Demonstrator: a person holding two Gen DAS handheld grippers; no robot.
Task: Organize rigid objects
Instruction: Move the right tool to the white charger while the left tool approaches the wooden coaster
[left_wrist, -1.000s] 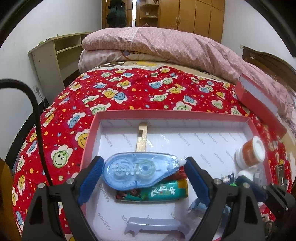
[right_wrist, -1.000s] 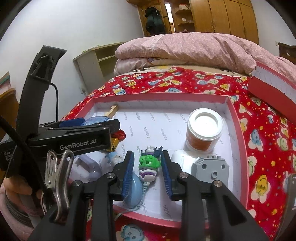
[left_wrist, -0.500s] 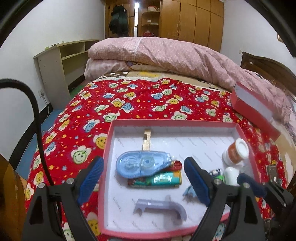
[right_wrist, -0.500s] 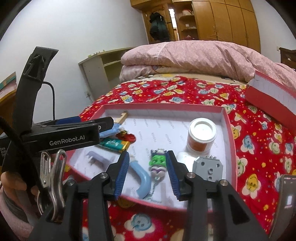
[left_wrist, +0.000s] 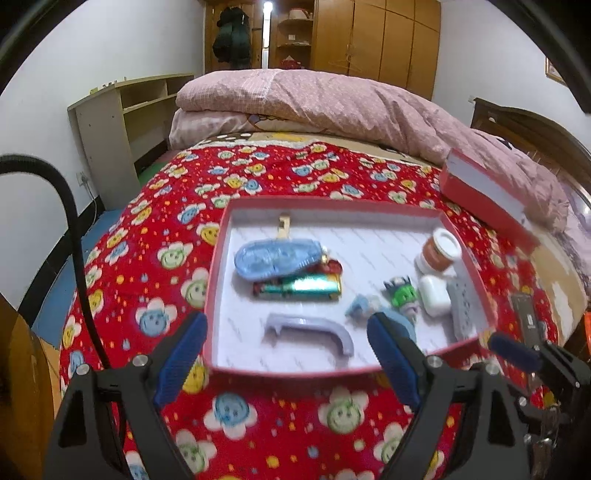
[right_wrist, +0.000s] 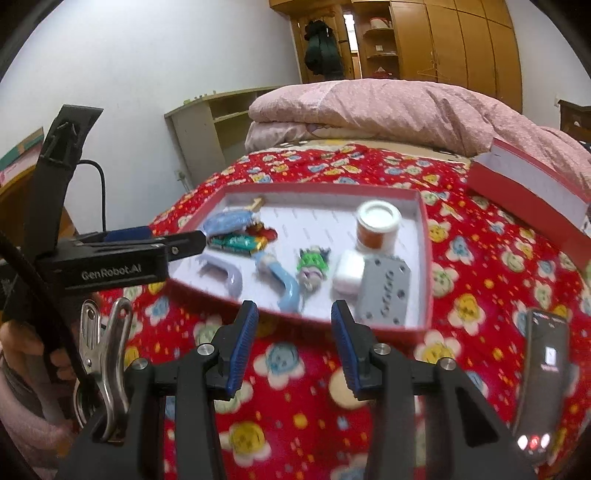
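Observation:
A red box (left_wrist: 214, 295) with a white lining sits on the flowered red bedspread. In it lie a blue correction tape (left_wrist: 275, 254), a green pack (left_wrist: 303, 286), a lavender handle (left_wrist: 314, 330), a green toy figure (left_wrist: 402, 295), an orange jar (left_wrist: 437, 249), a white case (left_wrist: 434, 297) and a grey block (left_wrist: 463, 310). My left gripper (left_wrist: 286, 358) hovers open over the box's near rim, holding nothing. My right gripper (right_wrist: 294, 332) stands open and empty in front of the box (right_wrist: 424, 258), short of the toy figure (right_wrist: 314, 264).
The box's red lid (right_wrist: 528, 192) leans at the right against a folded pink quilt (left_wrist: 314, 99). A dark phone (right_wrist: 543, 376) lies on the bedspread at the near right. A wooden shelf (left_wrist: 118, 122) stands at the bed's left. A metal clip (right_wrist: 103, 354) hangs beside my right gripper.
Both grippers have drawn back and up from the box. The correction tape and the toy figure stay in it. The right jaws have widened.

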